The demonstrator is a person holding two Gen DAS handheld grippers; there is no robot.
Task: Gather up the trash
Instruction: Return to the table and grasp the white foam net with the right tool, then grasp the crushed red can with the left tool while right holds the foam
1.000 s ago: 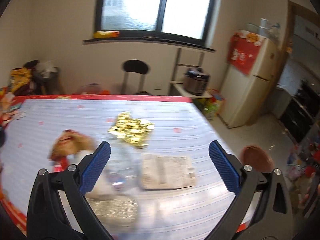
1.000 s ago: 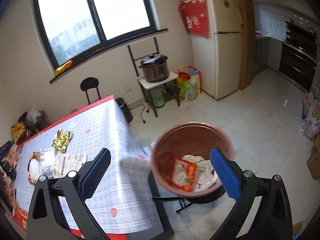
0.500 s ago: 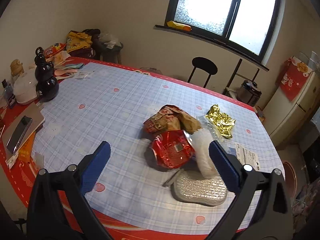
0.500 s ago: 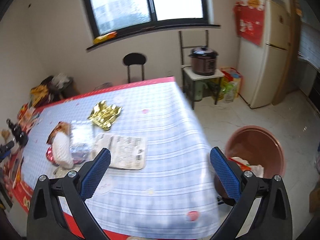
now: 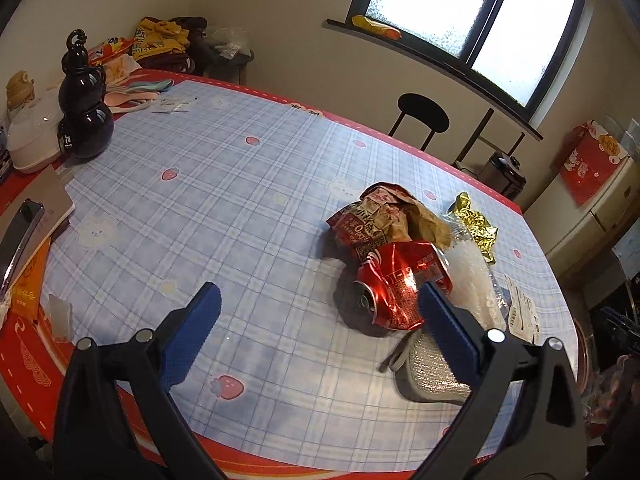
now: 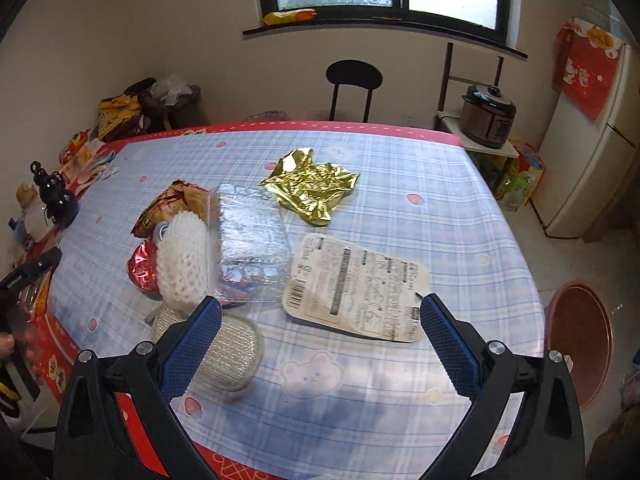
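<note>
Both grippers hang above the table (image 5: 240, 184) with jaws spread wide and nothing between them. Ahead of the left gripper (image 5: 316, 332), just off its right finger, lies a crushed red can (image 5: 400, 284), touching a crumpled red-and-brown snack bag (image 5: 384, 220) beyond it. A white foam net (image 5: 472, 276) lies to the right of the can, a gold foil wrapper (image 5: 476, 224) farther off, and a silver mesh pad (image 5: 428, 364) sits partly hidden behind the right finger. Ahead of the right gripper (image 6: 316, 332), between its fingers, lies a flat printed package lid (image 6: 356, 288); a clear plastic tray (image 6: 252, 240) touches the lid's left edge, with the foam net beside it. The brown trash bin (image 6: 580, 344) stands on the floor to the right of this gripper, past the table edge.
</note>
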